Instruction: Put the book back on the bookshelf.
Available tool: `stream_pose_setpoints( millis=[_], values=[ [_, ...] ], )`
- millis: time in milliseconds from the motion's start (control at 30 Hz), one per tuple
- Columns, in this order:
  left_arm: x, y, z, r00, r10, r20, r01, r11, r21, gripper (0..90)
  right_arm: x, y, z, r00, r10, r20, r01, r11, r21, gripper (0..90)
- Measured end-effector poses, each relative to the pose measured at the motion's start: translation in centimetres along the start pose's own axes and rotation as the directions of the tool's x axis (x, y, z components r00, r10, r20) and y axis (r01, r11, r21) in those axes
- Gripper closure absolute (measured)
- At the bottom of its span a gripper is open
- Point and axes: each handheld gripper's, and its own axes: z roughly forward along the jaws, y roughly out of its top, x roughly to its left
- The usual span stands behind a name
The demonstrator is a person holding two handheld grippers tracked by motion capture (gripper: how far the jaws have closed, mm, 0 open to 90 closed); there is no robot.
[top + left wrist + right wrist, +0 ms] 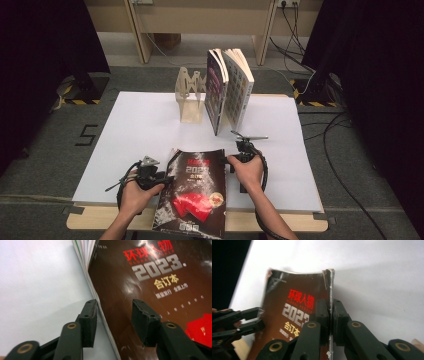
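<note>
The magazine [192, 192] is lying at the near edge of the surface [130, 140], cover up, its near end overhanging the white sheet and reaching the wooden rim. The cover is dark brown with red and silver lettering and a red patch toward the near end.

The left tongs [167, 178] are sitting at the magazine's left edge, held by the left hand [135, 195]. In the left gripper view the left tongs [115, 317] are standing spread: one pad is resting beside the page edges over the white sheet, the other is hovering over the cover, and neither pad is pressing on the magazine [150, 290]. The page edges are fanning slightly at that side.

The right tongs [231, 161] are sitting at the magazine's right edge, held by the right hand [247, 172]. In the right gripper view the right tongs [330, 315] are pinching the magazine [294, 305] at its spine edge, one pad on the cover and one under it, with the edge lifting slightly off the sheet. The left tongs are showing at the far side of the cover in that view.

Farther back, a wooden rack [190, 97] is standing upright on the sheet. Just beside it, two books [229, 87] are standing on end, leaning against each other with their tops apart.
</note>
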Motion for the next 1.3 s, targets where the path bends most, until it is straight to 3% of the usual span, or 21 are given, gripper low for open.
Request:
stream_pose_setpoints(
  millis=[133, 300, 567, 867, 1300],
  values=[
    [0.2, 0.8, -1.1, 0.9999, -0.005, -0.011, 0.005, 0.9969, -0.078, 51.5, 0.4, 0.2, -0.7, 0.9993, -0.001, -0.036, 0.0, 0.999, -0.034, 87.0],
    [0.2, 1.3, -2.0, 0.9999, -0.01, -0.01, 0.008, 0.9919, -0.126, 47.4, 1.5, 0.7, -1.7, 0.9982, -0.025, -0.055, 0.02, 0.997, -0.081, 87.3],
    [0.2, 1.5, -2.2, 0.9999, -0.012, 0.001, 0.012, 0.9912, -0.132, 44.3, 2.5, 1.4, -2.8, 0.9954, -0.044, -0.085, 0.032, 0.99, -0.138, 87.4],
    [0.1, 1.6, -2.4, 0.9999, -0.011, 0.003, 0.011, 0.9898, -0.142, 44.0, 3.2, 1.9, -3.6, 0.994, -0.065, -0.088, 0.048, 0.981, -0.19, 87.4],
    [-0.1, 2.0, -2.6, 0.9993, -0.027, 0.027, 0.031, 0.9857, -0.166, 43.3, 4.5, 2.5, -4.7, 0.9913, -0.11, -0.072, 0.085, 0.955, -0.286, 87.5]
  ],
)
